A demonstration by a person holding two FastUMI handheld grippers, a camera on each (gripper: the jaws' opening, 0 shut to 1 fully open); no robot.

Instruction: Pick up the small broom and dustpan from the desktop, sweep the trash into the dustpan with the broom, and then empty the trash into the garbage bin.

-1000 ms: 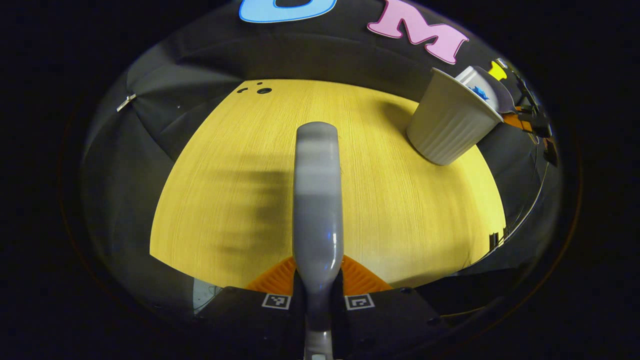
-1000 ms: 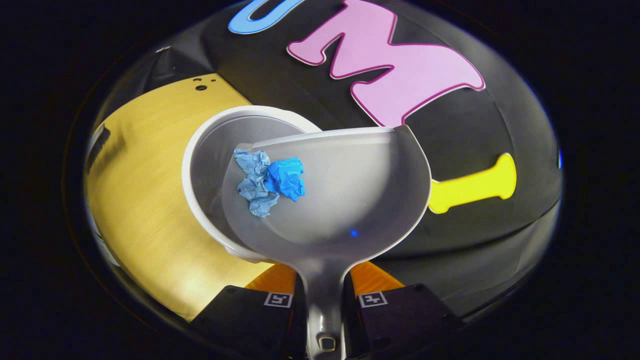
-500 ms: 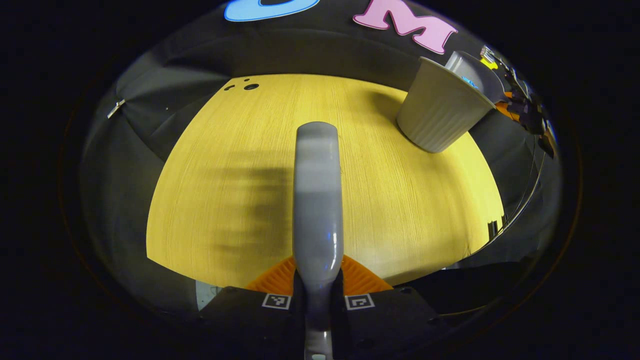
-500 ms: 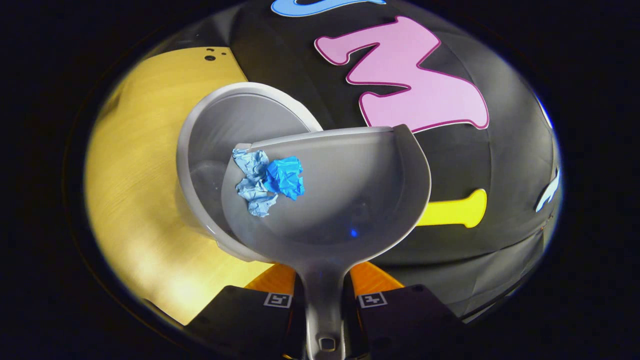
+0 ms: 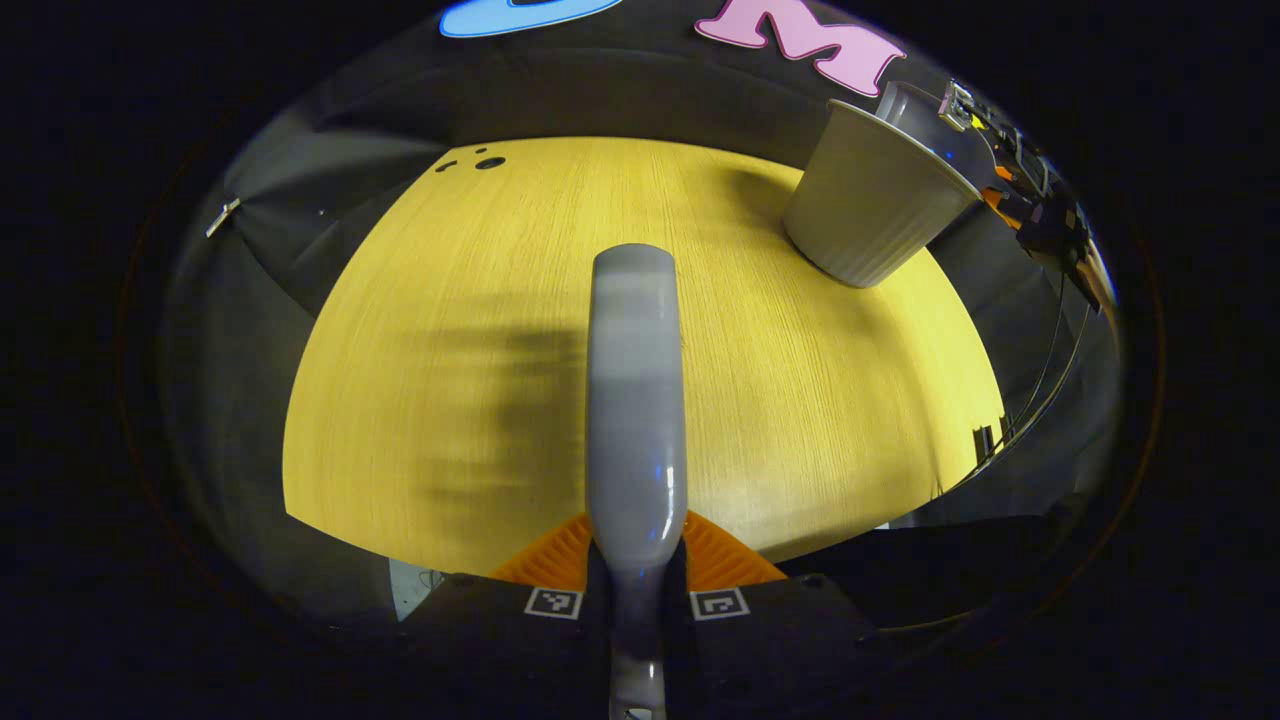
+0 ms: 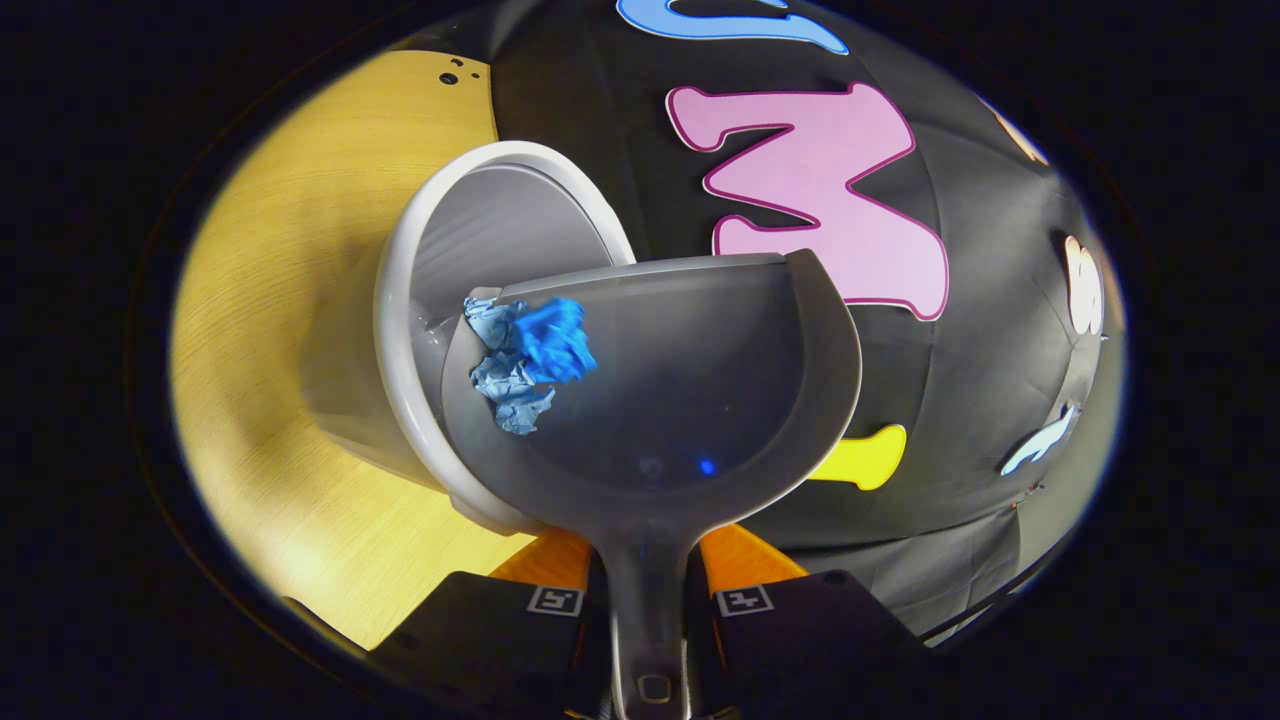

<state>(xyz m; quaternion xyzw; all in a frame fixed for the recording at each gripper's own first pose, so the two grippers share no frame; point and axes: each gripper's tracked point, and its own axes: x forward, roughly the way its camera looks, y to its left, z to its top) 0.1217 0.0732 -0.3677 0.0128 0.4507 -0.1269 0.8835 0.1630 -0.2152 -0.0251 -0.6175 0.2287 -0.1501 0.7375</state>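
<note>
1. My right gripper pinches the smooth grey dustpan handle; crumpled blue paper sits at its left lip, over the ribbed white bin.
2. My left gripper pinches the glossy grey broom handle, centre frame, above the yellow wood-grain desktop.
3. I can read no writing on them.

Looking across a yellow wood-grain tabletop, fine grain lines running away toward the far edge. Showing small dark holes near the far left corner. Catching bright light on the near right part, with a soft striped shadow lying across the left middle. Backing onto black cloth wall, draping down in folds behind and to the left. Spotting a small pale clip on the cloth at far left. Seeing the same tabletop glowing yellow in the right gripper view, black cloth beyond it.
</note>
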